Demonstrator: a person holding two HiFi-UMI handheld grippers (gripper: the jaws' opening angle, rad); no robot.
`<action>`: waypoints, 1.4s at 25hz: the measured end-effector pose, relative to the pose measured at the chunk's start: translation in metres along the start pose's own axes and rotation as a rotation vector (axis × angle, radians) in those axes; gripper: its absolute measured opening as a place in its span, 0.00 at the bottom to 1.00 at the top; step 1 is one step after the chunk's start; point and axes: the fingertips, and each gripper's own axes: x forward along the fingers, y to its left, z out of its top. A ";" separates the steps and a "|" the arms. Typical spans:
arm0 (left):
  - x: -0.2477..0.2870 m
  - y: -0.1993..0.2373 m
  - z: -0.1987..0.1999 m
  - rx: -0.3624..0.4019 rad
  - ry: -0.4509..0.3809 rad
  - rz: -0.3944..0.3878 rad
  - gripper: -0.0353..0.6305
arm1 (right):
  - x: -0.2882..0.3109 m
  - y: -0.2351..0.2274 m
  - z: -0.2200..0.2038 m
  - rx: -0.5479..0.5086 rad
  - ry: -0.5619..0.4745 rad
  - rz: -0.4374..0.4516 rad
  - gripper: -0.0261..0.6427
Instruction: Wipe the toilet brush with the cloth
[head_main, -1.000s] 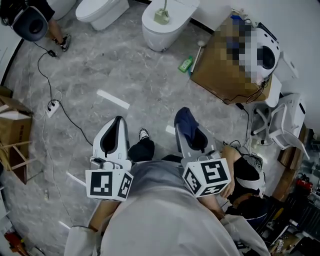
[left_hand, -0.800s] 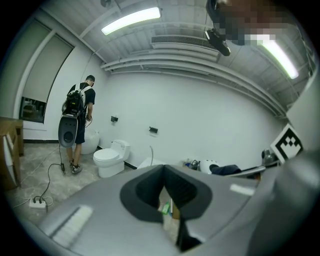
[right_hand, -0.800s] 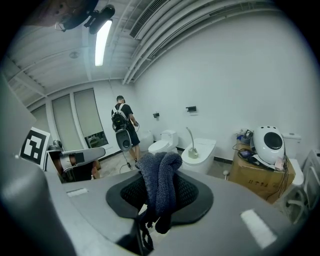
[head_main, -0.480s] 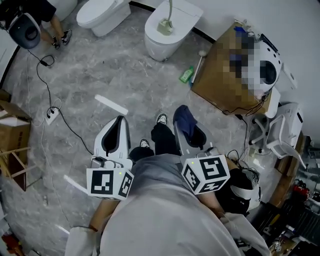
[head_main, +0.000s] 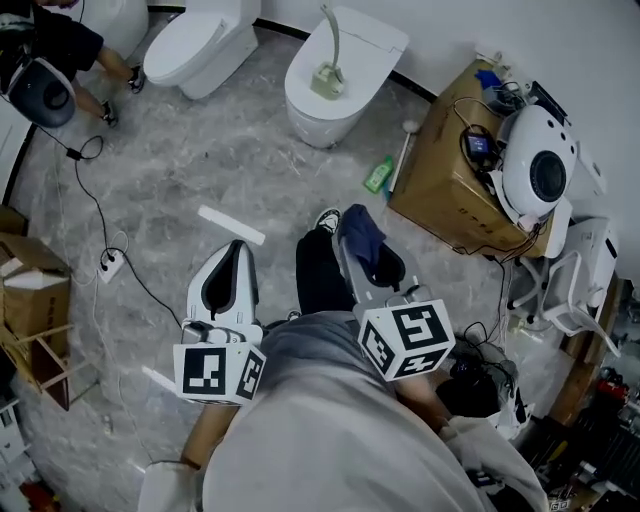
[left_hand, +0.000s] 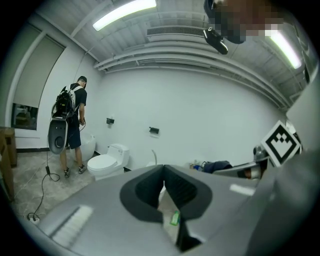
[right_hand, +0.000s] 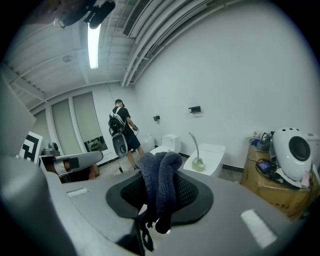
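Observation:
The toilet brush (head_main: 326, 62) stands in a pale green holder on the shut lid of a white toilet (head_main: 352, 70) at the far wall, its curved handle upright; the right gripper view shows the same brush (right_hand: 196, 149). My right gripper (head_main: 347, 238) is shut on a dark blue knitted cloth (head_main: 362, 236), which bunches up between the jaws, and the cloth (right_hand: 161, 182) hangs over them. My left gripper (head_main: 237, 250) is held beside it at waist height, and that left gripper (left_hand: 163, 169) has its jaws touching with nothing between them. Both are well short of the toilet.
A second toilet (head_main: 195, 42) stands to the left. A green bottle (head_main: 378, 175) and a white-handled tool (head_main: 401, 150) lie by a cardboard box (head_main: 452, 170) carrying a white device. A person with backpack equipment (left_hand: 70, 125) stands far left. A cable and power strip (head_main: 110, 264) cross the floor.
The view has moved forward toward the toilets, and a foot has stepped ahead. Both grippers keep their pose; the cloth stays in the right one.

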 end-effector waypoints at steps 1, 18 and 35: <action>0.020 0.003 0.005 0.002 0.001 0.002 0.05 | 0.015 -0.013 0.009 0.004 -0.002 -0.003 0.19; 0.351 -0.025 0.073 0.034 0.097 -0.103 0.05 | 0.203 -0.234 0.133 0.121 0.049 -0.060 0.19; 0.486 -0.027 0.078 0.116 0.187 -0.124 0.05 | 0.269 -0.320 0.152 0.239 0.051 -0.076 0.19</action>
